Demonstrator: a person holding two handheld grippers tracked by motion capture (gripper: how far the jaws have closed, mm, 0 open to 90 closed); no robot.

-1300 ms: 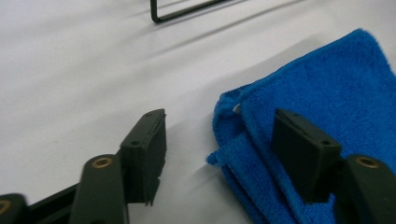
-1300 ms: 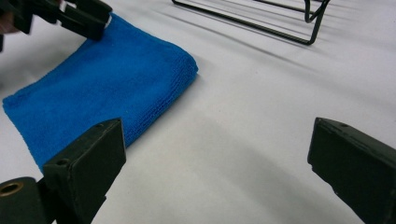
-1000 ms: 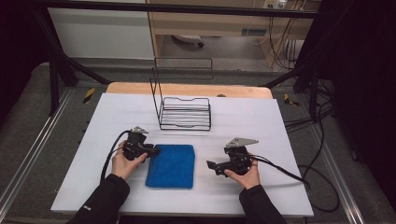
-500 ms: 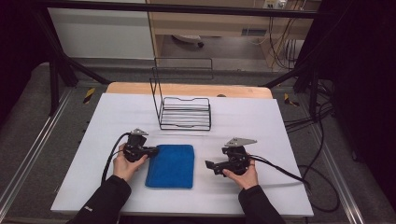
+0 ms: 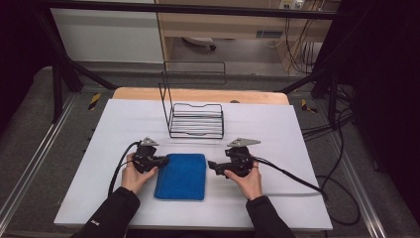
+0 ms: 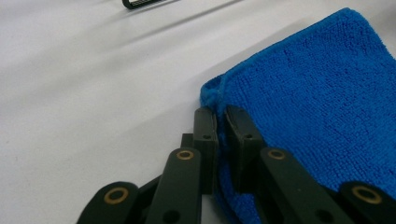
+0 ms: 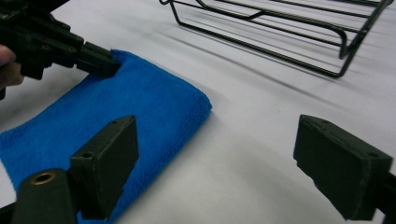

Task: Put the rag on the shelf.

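The folded blue cloth lies near the middle of the white worktop. The left gripper has its fingers pinched on the cloth's far-left corner. The right gripper, fingers wide and just closing, holds nothing; it should take the far-right corner squarely before lifting.
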